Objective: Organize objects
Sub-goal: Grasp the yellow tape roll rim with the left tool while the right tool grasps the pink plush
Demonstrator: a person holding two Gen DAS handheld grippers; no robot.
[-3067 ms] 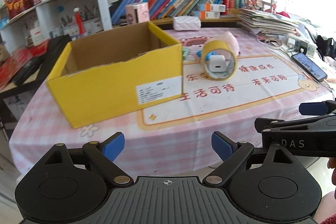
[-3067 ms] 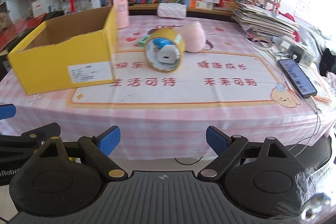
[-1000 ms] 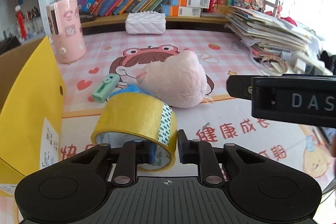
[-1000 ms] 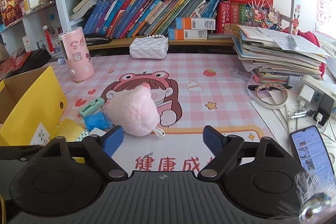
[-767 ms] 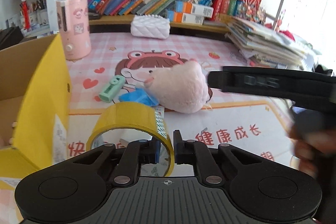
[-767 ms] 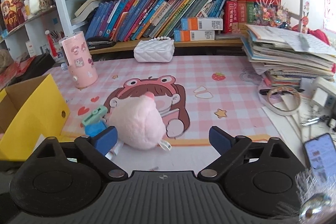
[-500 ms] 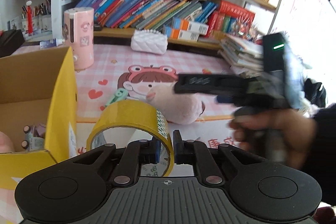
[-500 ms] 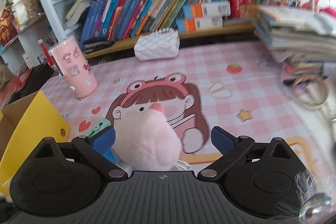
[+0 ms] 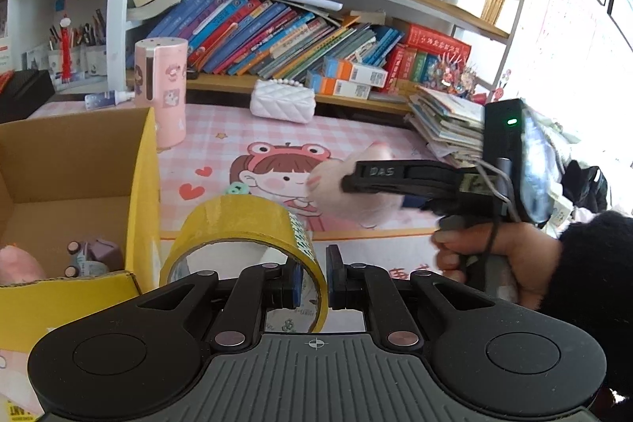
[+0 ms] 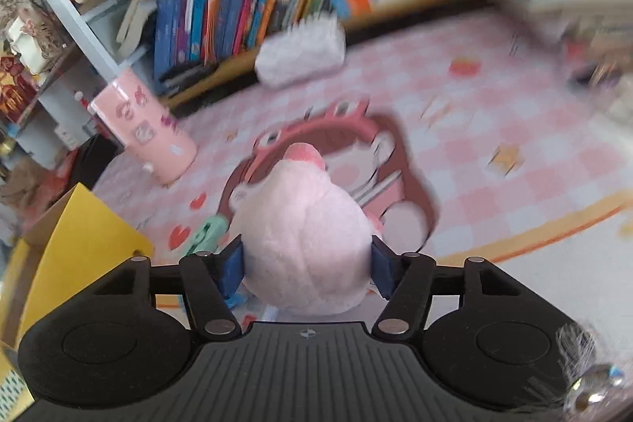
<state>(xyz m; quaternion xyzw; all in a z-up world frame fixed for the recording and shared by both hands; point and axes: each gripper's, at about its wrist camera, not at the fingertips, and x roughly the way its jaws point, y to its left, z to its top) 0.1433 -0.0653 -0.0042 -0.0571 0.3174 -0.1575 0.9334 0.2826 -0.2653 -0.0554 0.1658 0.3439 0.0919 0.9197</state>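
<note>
Left hand-held gripper pinches tape roll wall for boxing; right hand-held gripper closing around pink plush, box at 9 o'clock.

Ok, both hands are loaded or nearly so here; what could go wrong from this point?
The left gripper pinches only one wall of the yellow tape roll, so the roll could swing or slip on its way to the yellow box. The right gripper is closing on the pink plush toy; soft fill may squeeze out between the fingers. The mint-green item beside the toy could get dragged along.
</note>
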